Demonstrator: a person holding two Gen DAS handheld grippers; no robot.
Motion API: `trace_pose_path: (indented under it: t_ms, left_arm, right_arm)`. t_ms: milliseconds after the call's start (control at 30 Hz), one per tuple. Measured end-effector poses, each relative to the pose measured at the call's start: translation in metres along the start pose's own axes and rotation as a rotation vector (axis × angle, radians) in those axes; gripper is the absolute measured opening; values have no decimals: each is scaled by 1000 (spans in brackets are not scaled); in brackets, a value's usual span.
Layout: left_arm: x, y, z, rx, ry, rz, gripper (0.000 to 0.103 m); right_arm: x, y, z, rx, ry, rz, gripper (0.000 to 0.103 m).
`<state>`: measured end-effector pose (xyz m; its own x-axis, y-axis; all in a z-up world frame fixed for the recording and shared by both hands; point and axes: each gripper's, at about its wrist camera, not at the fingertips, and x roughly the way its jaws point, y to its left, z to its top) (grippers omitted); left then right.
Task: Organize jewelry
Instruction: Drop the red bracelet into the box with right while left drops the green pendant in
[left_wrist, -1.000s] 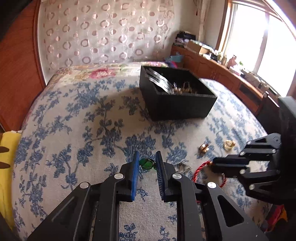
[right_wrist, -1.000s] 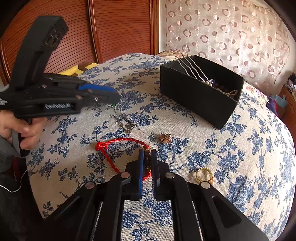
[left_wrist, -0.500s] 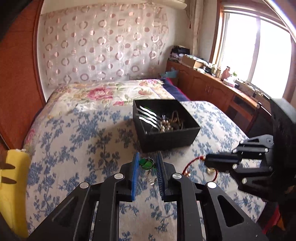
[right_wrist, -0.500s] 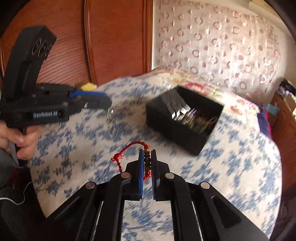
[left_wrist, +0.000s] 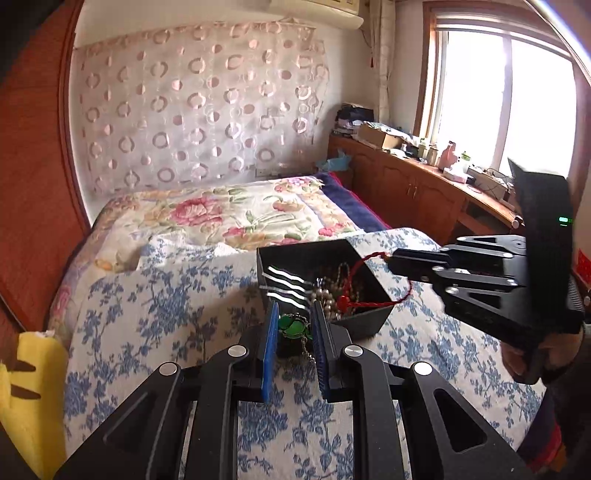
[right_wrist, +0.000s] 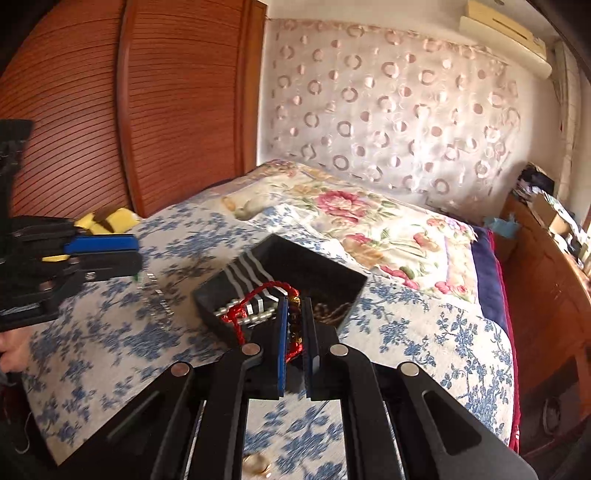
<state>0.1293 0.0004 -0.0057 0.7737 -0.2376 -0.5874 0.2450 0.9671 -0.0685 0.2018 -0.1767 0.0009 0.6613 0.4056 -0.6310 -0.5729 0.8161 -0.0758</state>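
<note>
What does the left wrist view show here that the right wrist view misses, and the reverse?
Left wrist only: the green pendant pinched in the left gripper, and the bright window. Right wrist only: a gold ring lying on the bedspread, and the ribbed wooden panel. Both: the black jewelry box, and the red cord bracelet gripped by the right gripper.

Daylight pours in from the window (left_wrist: 506, 110) at far right, blown out to white glare. The room is bright; the wooden wardrobe (right_wrist: 129, 122) stays darker. Both views bend strongly at the edges, with black corners. The bedspread (right_wrist: 110, 332) near the right wrist camera is motion-blurred.
</note>
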Motion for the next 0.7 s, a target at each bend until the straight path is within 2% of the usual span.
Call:
trace_pose_path:
  t_ms: [267, 433, 500, 533, 567, 700]
  left_arm:
    - [10, -6, 9, 24, 11, 1, 16]
    - [14, -8, 12, 26, 14, 1, 16]
    - [19, -8, 15, 22, 19, -4, 16]
    - [21, -8, 17, 21, 21, -6, 16]
    - [23, -8, 18, 19, 24, -8, 16]
    - [33, -9, 28, 20, 27, -15, 16]
  right_arm:
    - [26, -18, 2, 82, 38, 29, 9]
    - [39, -18, -1, 87, 71, 34, 9]
    - [40, -19, -3, 91, 81, 45, 13]
    - [40, -20, -5, 93, 82, 45, 22]
    - [39, -20, -7, 95, 81, 46, 24]
    - [33, -28, -14, 111, 74, 48, 24]
